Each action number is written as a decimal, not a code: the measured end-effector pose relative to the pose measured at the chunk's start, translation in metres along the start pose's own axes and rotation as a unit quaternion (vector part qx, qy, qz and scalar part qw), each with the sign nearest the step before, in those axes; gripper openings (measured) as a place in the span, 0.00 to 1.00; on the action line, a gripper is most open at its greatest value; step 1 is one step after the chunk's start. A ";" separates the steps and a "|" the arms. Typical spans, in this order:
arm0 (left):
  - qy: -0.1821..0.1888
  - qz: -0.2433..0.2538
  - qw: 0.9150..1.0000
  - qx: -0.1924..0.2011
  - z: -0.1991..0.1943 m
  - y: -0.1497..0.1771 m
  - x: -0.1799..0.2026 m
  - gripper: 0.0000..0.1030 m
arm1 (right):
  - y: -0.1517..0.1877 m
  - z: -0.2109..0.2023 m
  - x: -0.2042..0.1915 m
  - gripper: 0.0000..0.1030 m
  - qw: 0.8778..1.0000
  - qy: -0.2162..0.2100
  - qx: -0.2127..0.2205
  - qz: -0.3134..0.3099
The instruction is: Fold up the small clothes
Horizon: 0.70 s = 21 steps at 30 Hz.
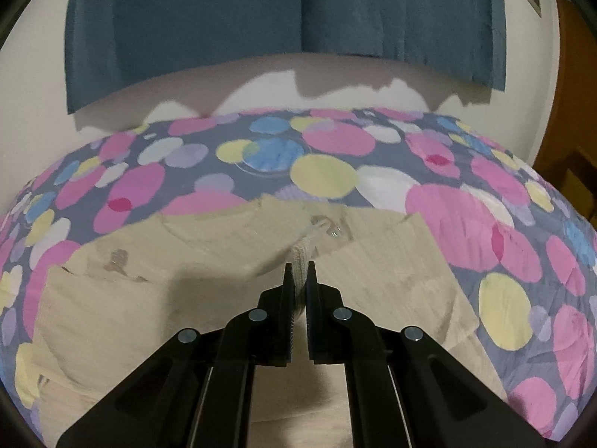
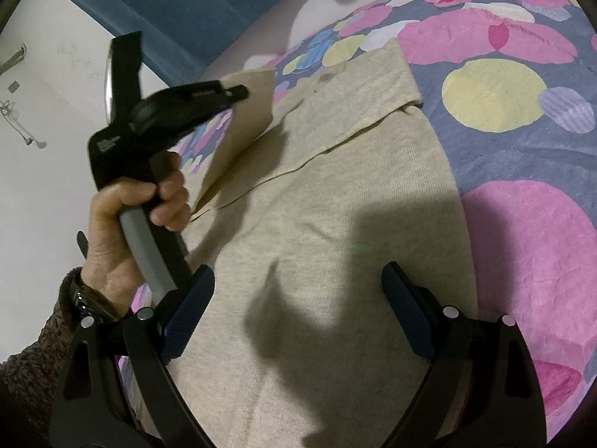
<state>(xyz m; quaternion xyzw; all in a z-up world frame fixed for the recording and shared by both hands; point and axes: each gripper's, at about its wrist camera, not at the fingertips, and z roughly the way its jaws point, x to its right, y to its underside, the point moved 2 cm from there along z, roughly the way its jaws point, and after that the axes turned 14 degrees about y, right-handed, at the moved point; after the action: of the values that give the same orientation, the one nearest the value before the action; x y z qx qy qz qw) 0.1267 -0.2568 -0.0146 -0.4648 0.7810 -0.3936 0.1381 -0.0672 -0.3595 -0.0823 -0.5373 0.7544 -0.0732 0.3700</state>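
A beige ribbed garment (image 1: 209, 261) lies spread on a spotted bedspread (image 1: 328, 138). In the left wrist view, my left gripper (image 1: 300, 267) is shut on a ribbed edge of the garment, which stands up between its black fingers. In the right wrist view, a hand (image 2: 123, 231) holds that left gripper (image 2: 240, 91) at the left, and a flap of the garment (image 2: 246, 123) hangs lifted from its tips. My right gripper (image 2: 298, 295) stands open just above the flat body of the garment (image 2: 335, 194), with nothing between its blue-padded fingers (image 2: 190, 298).
The bedspread (image 2: 522, 224), with pink, yellow and blue circles, lies bare to the right of the garment. A blue padded panel (image 1: 261, 18) hangs on the white wall behind the bed. A wooden door (image 1: 576, 93) stands at the far right.
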 end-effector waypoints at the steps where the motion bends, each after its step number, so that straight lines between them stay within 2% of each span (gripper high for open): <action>1: 0.003 0.001 1.000 -0.005 0.004 0.003 0.003 0.05 | 0.000 0.001 -0.001 0.88 1.000 0.000 0.000 0.000; 7: 0.020 0.007 0.999 -0.030 0.017 0.013 0.014 0.05 | -0.001 0.001 -0.001 0.88 1.000 0.000 0.000 0.000; 12: 0.049 0.010 0.998 -0.041 0.020 0.014 0.026 0.11 | 0.000 0.001 -0.001 0.88 1.000 0.000 0.001 0.000; 13: 0.055 0.010 0.998 -0.041 0.018 0.014 0.029 0.14 | 0.000 0.000 0.000 0.88 1.000 0.000 0.001 -0.001; 17: 0.076 0.001 0.997 -0.024 -0.003 0.009 0.033 0.40 | 0.001 0.000 -0.001 0.88 1.000 0.000 0.001 -0.001; 21: 0.075 -0.014 0.997 -0.003 -0.042 0.011 0.010 0.44 | 0.000 -0.001 -0.001 0.88 1.000 -0.001 0.002 0.001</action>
<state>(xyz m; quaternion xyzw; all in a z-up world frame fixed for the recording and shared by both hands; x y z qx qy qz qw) 0.0903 -0.2424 0.0062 -0.4448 0.7838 -0.4273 0.0722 -0.0678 -0.3583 -0.0812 -0.5363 0.7543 -0.0738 0.3714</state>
